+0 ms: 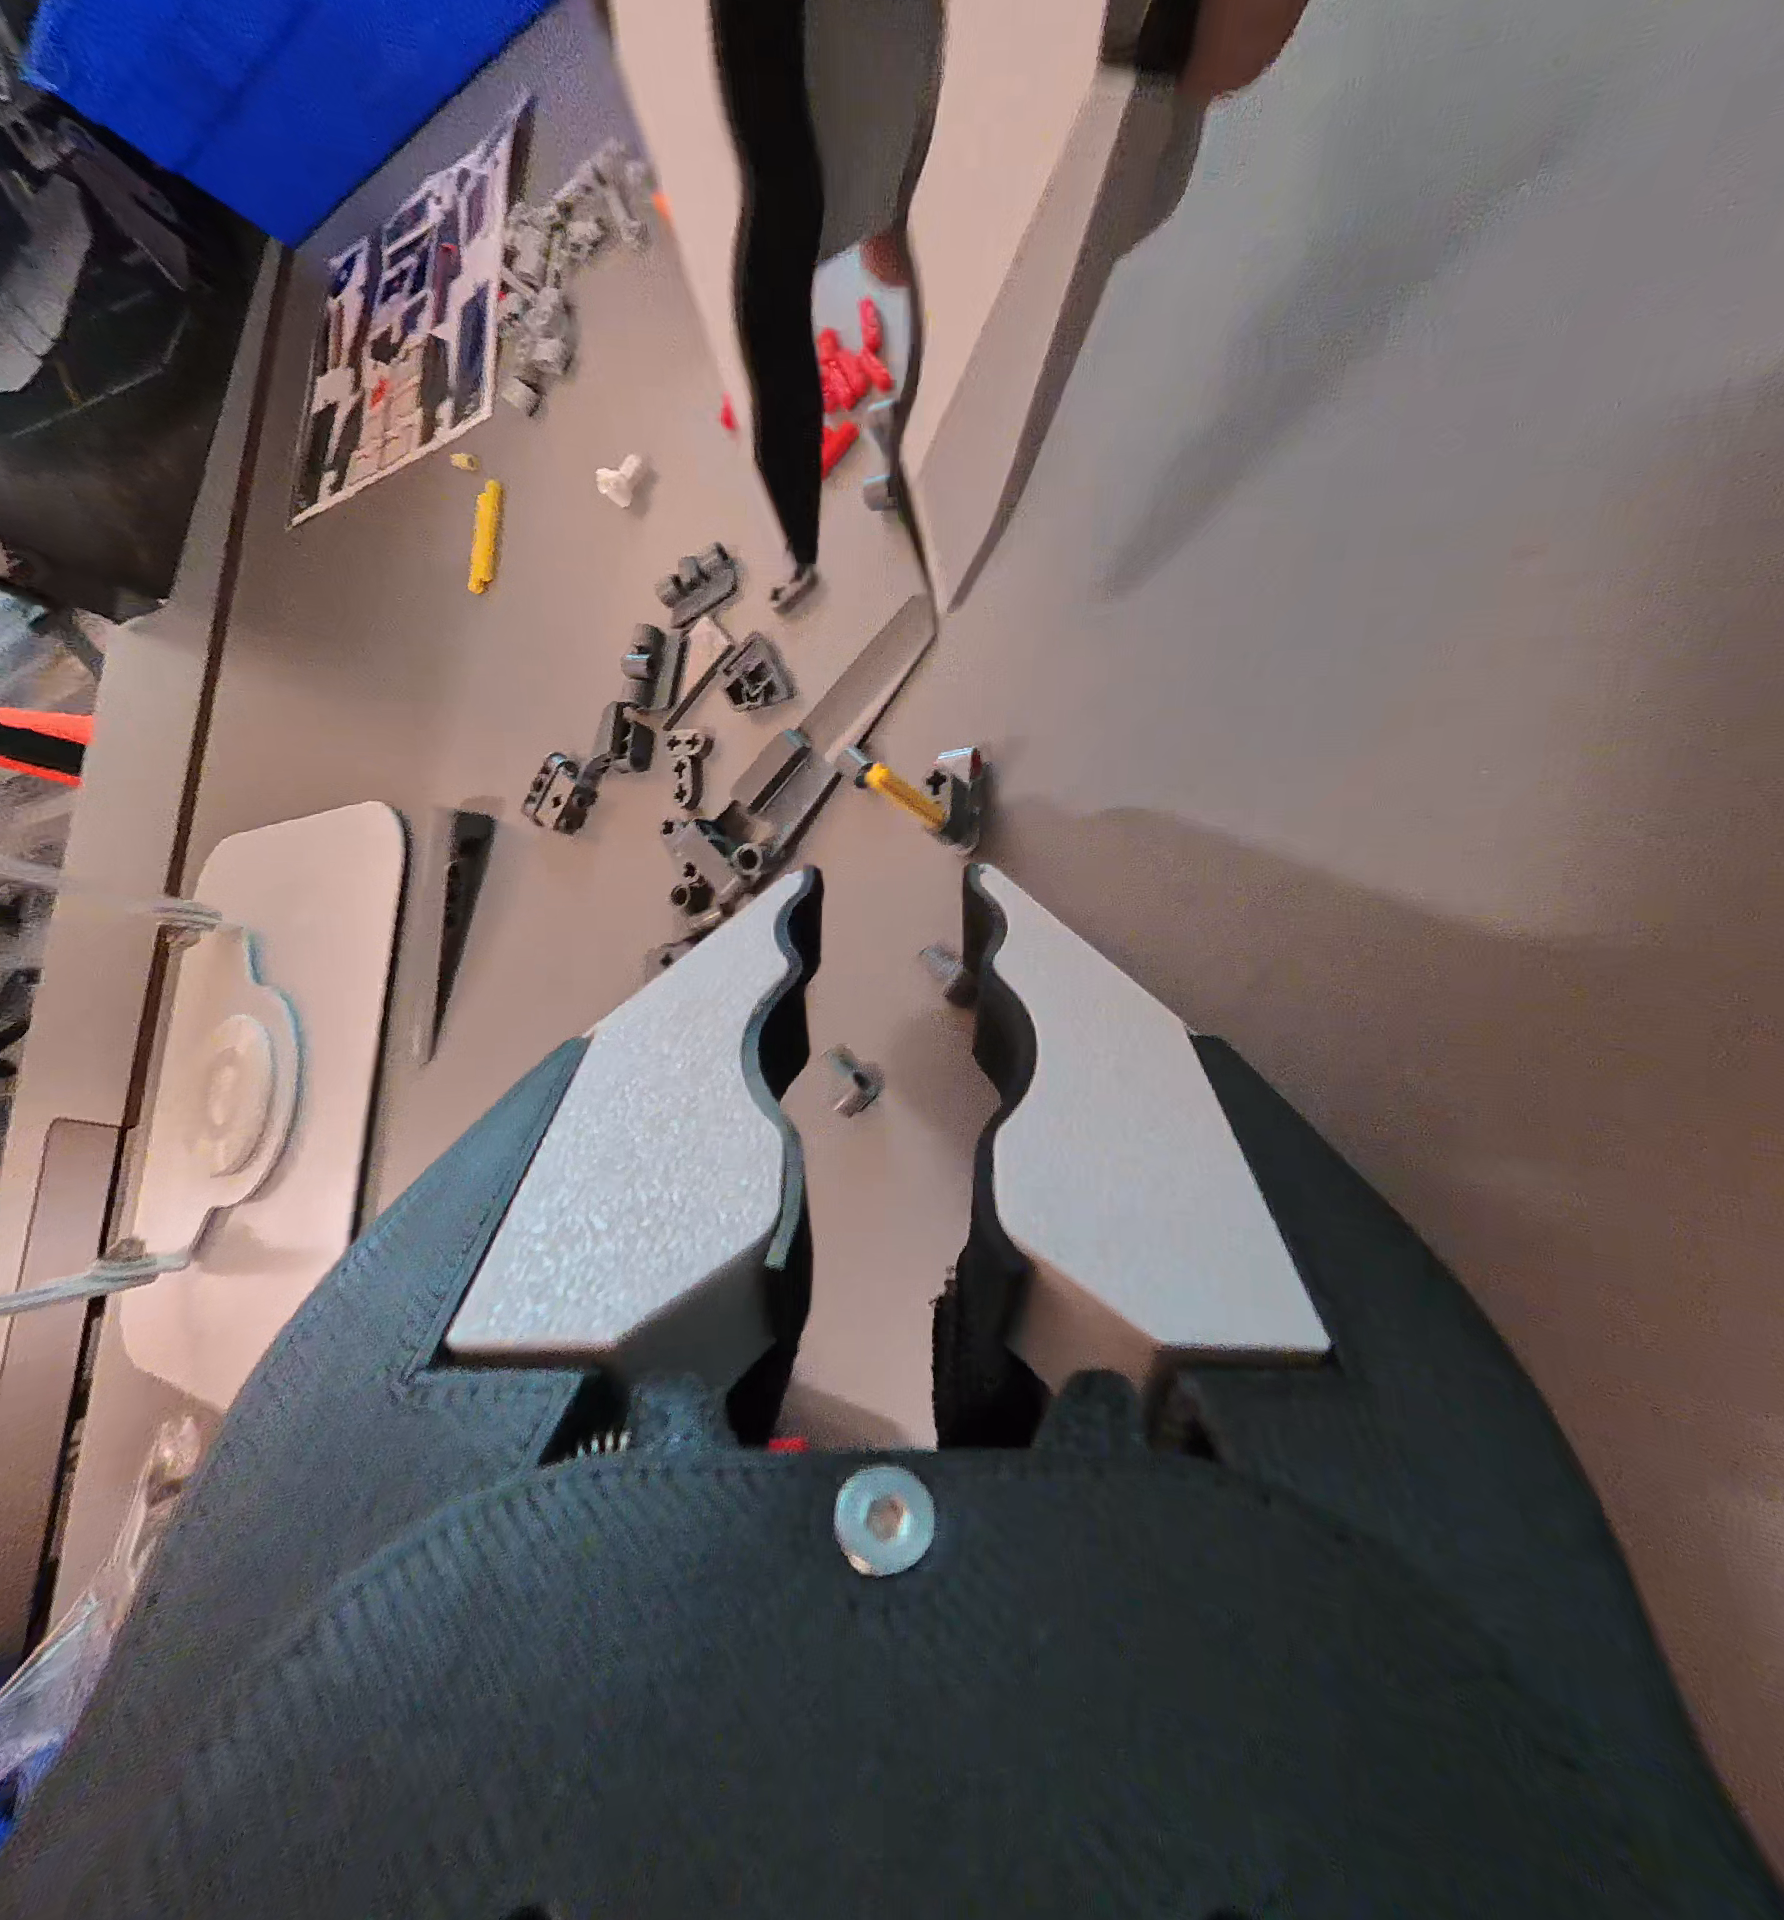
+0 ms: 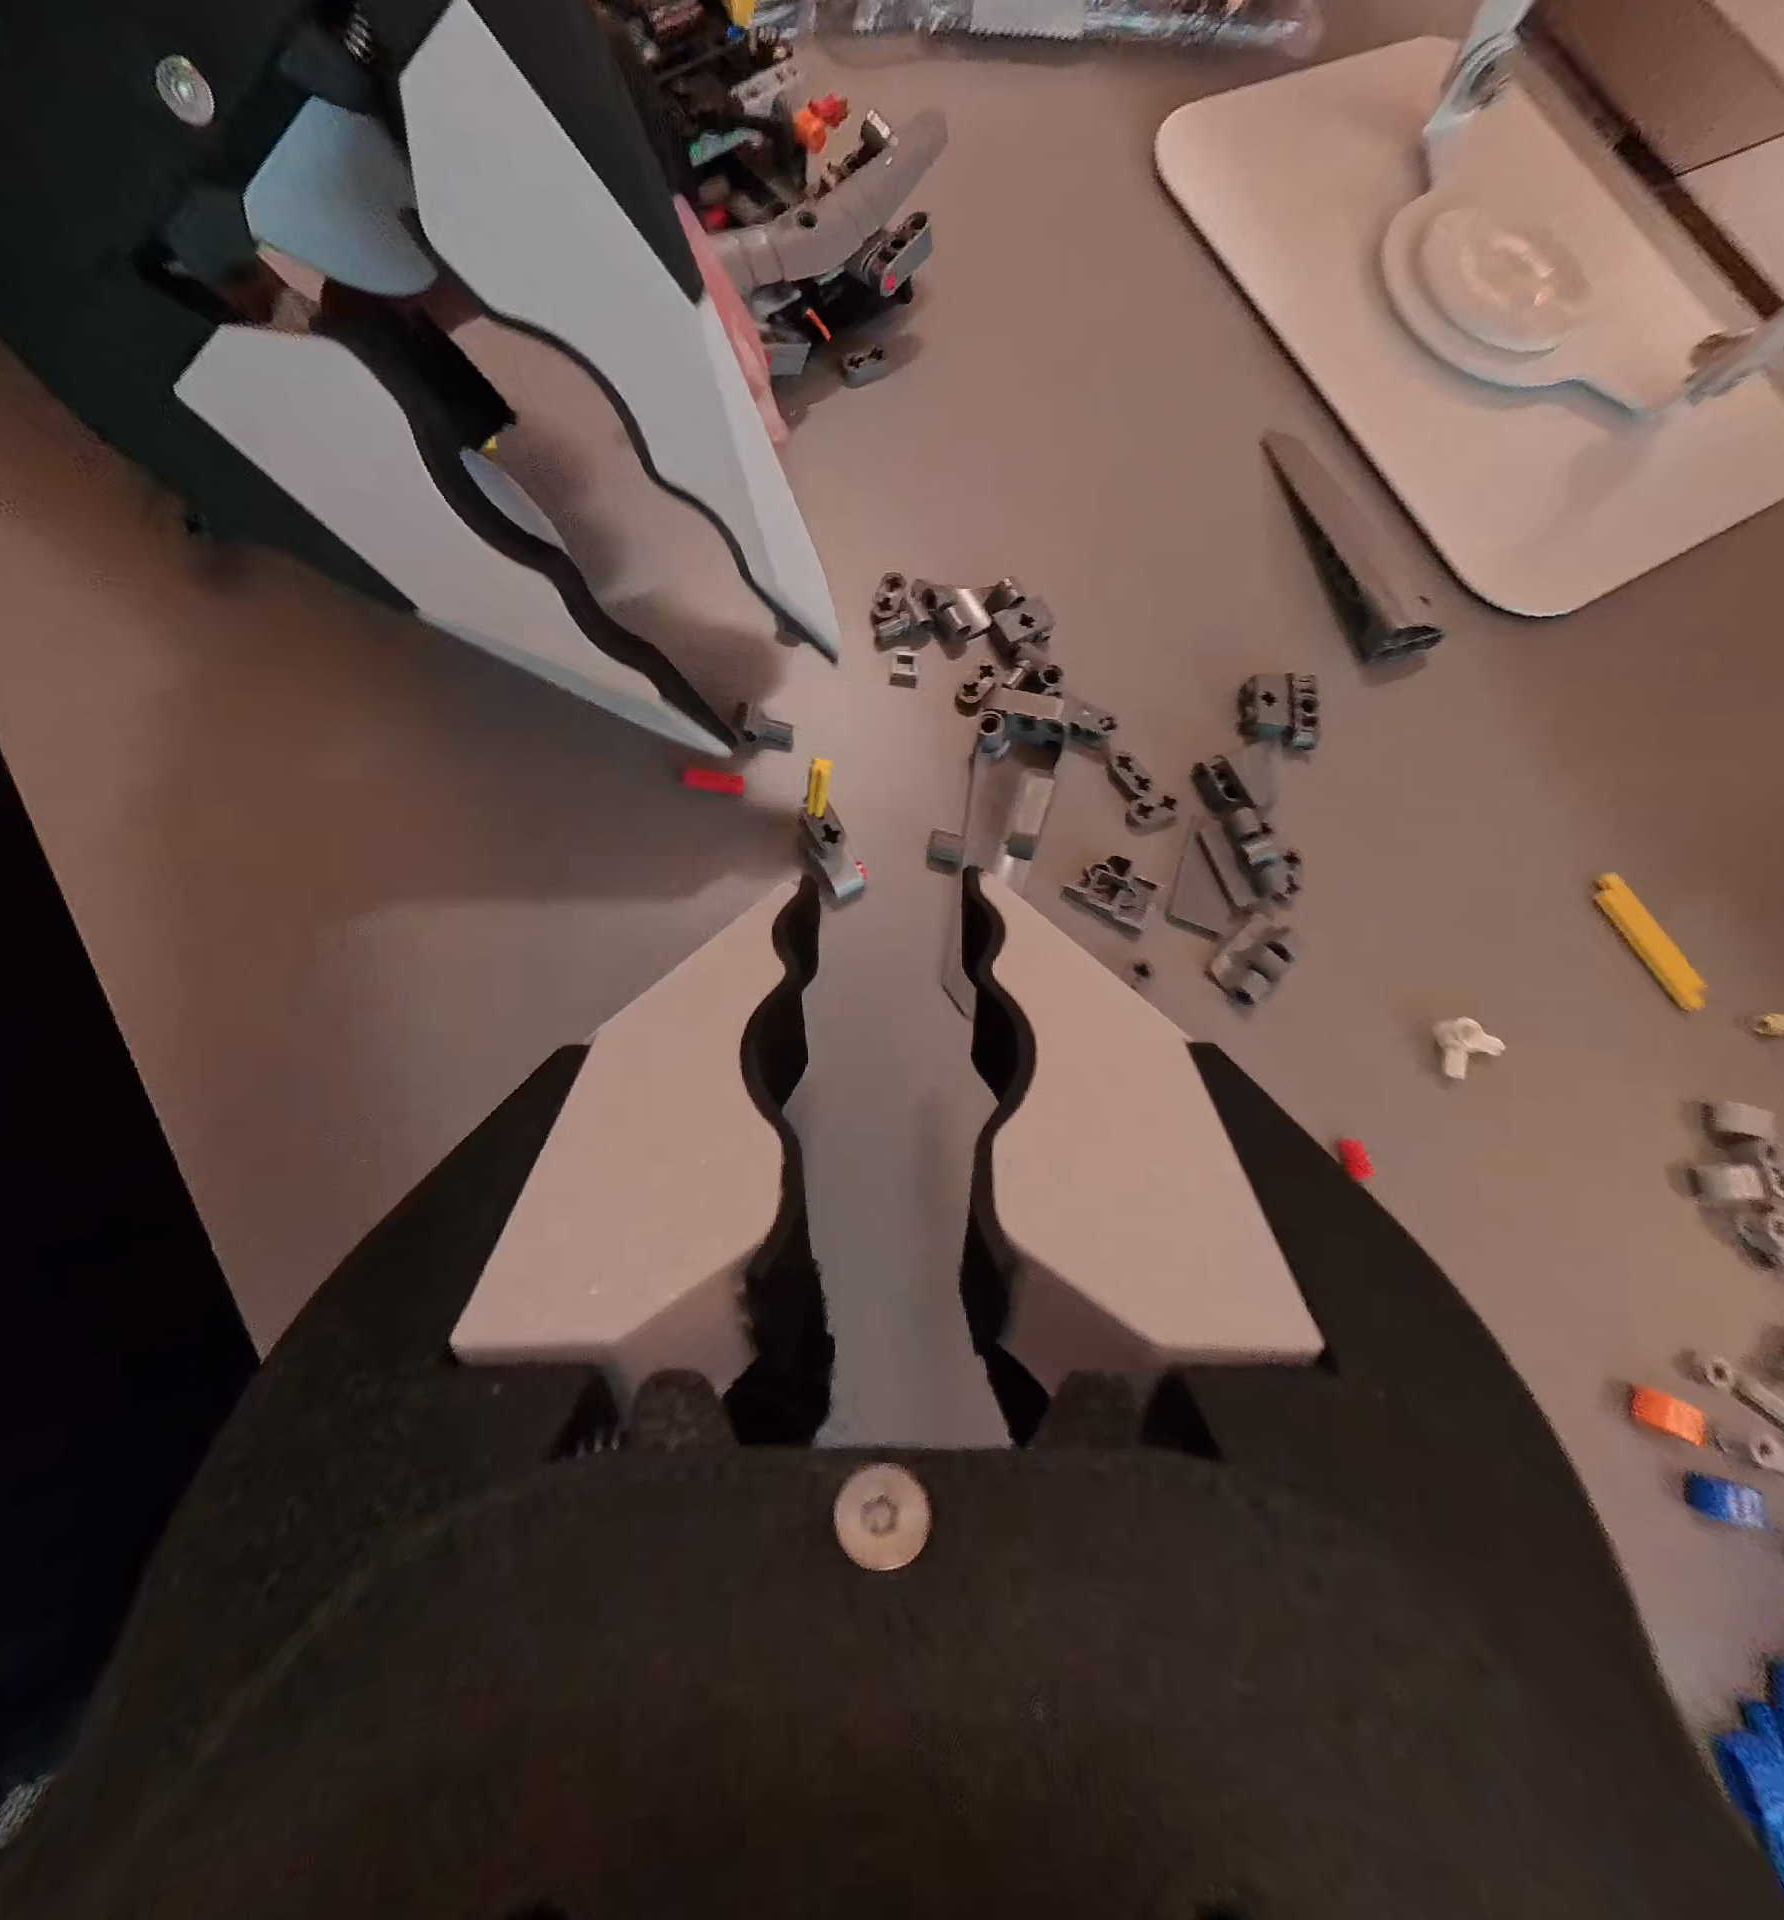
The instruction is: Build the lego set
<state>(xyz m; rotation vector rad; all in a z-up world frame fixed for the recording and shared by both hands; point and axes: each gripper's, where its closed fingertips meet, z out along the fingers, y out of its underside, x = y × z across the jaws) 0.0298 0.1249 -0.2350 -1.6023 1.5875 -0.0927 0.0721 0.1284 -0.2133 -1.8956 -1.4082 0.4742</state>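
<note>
The left gripper (image 1: 893,883) has its two light grey fingers (image 1: 680,1039) a little way apart, with nothing held between them; only the flat grey-brown surface (image 1: 1387,727) shows in the gap. A tiny grey peg piece (image 1: 945,966) lies on the surface just beside the inner edge of one finger, and another tiny grey bent piece (image 1: 852,1081) lies loose in the gap, not pressed by either finger. Just past the fingertips sits a small grey connector with a yellow rod stuck in it (image 1: 929,795). The right gripper (image 2: 888,888) is open about the same amount and holds nothing. That same grey connector with the yellow rod (image 2: 828,831) lies right by one of its fingertips, not squeezed. A long flat grey plastic plate (image 2: 997,831) lies just beside the other fingertip. A heap of small dark grey building pieces (image 2: 1127,727) lies near the connector, on the far side of the plate.
</note>
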